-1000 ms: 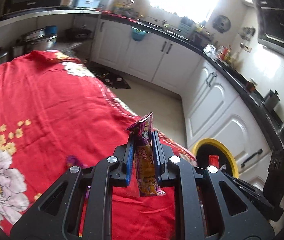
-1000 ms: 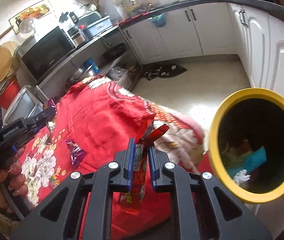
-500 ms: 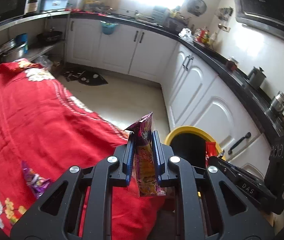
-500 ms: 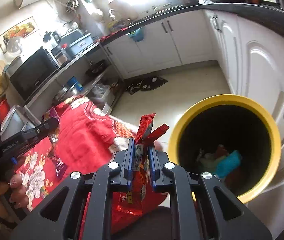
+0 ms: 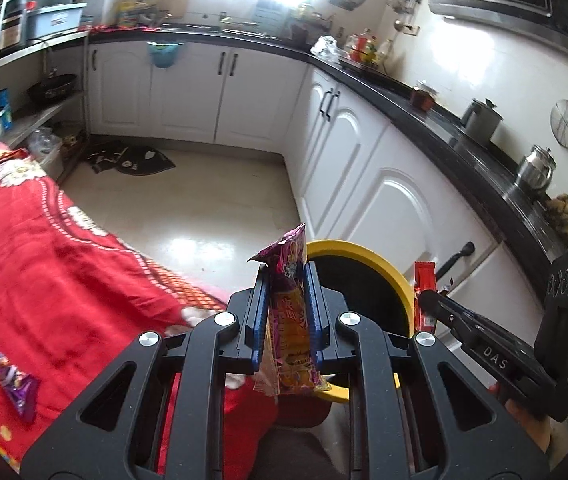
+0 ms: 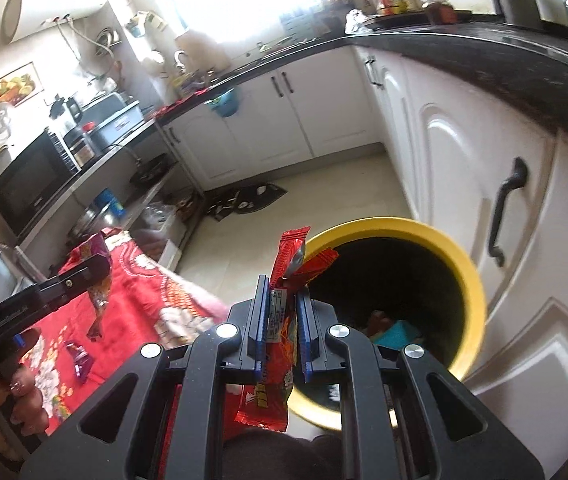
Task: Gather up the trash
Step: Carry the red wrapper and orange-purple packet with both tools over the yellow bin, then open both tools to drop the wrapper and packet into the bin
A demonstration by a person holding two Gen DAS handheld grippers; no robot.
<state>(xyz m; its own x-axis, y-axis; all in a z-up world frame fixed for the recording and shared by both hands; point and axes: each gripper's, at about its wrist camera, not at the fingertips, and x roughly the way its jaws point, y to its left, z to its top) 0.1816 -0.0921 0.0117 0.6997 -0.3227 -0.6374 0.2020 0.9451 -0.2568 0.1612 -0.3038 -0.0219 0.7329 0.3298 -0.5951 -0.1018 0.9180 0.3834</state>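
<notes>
Step in hand, as judged: carrying two collected wrappers to the yellow bin, which stands on the floor just beside the red-covered surface and against the white cabinets; the next move calls for bringing each gripper over the bin's opening and releasing. The left gripper has its fingers clenched on a purple-and-yellow wrapper, short of the bin's rim, and the right gripper has its fingers clenched on a red wrapper at the bin's near rim. One purple wrapper lies on the surface, well apart from the bin.
</notes>
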